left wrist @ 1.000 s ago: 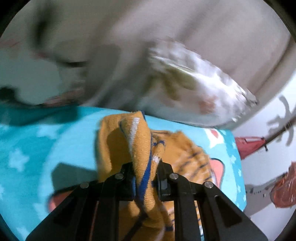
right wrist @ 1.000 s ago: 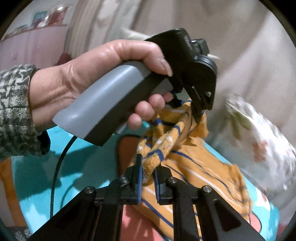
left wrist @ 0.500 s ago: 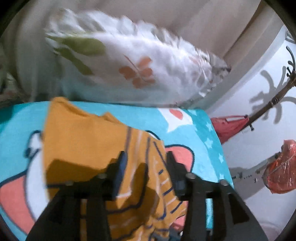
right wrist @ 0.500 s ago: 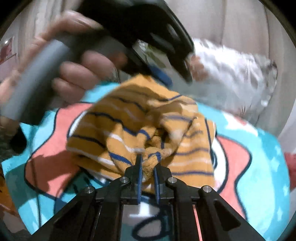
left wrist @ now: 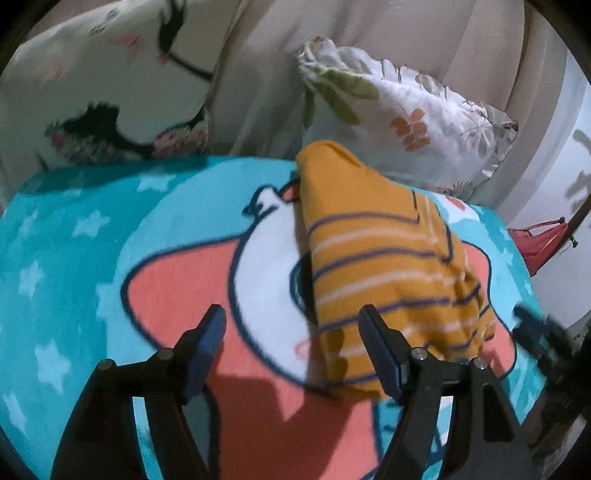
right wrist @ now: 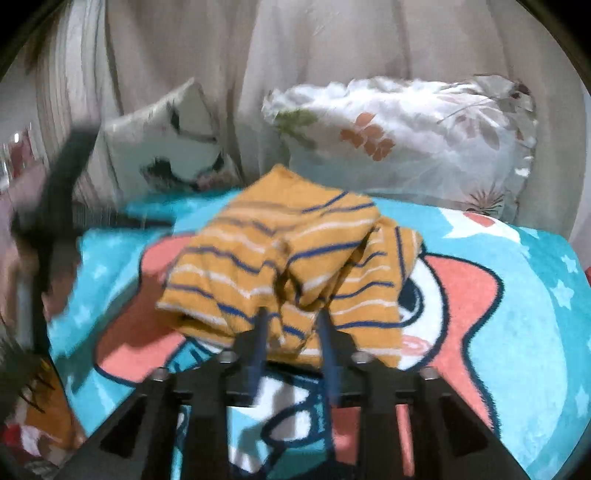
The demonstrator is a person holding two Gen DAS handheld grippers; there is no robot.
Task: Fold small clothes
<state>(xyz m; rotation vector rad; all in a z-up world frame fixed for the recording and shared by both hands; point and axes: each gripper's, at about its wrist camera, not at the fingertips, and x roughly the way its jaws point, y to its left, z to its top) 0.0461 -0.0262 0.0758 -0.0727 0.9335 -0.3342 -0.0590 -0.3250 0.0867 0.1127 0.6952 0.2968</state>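
A small orange garment with blue and white stripes (left wrist: 384, 269) lies bunched on a turquoise blanket with a pink star print (left wrist: 184, 295). My left gripper (left wrist: 291, 347) is open and empty, with the garment's near edge by its right finger. In the right wrist view the garment (right wrist: 288, 258) lies in a loose heap on the blanket (right wrist: 517, 314). My right gripper (right wrist: 291, 332) is open a little, its fingertips at the garment's near edge, holding nothing.
A white floral pillow (left wrist: 406, 114) and a white pillow with a dark drawing (left wrist: 110, 81) lean against the beige sofa back (left wrist: 369, 29) behind the blanket. The other gripper shows blurred at the left (right wrist: 55, 206). A red item (left wrist: 539, 240) lies off to the right.
Both grippers let go of the garment and opened; it dropped onto the blanket in a heap. The left gripper pulled back and to the left of it.
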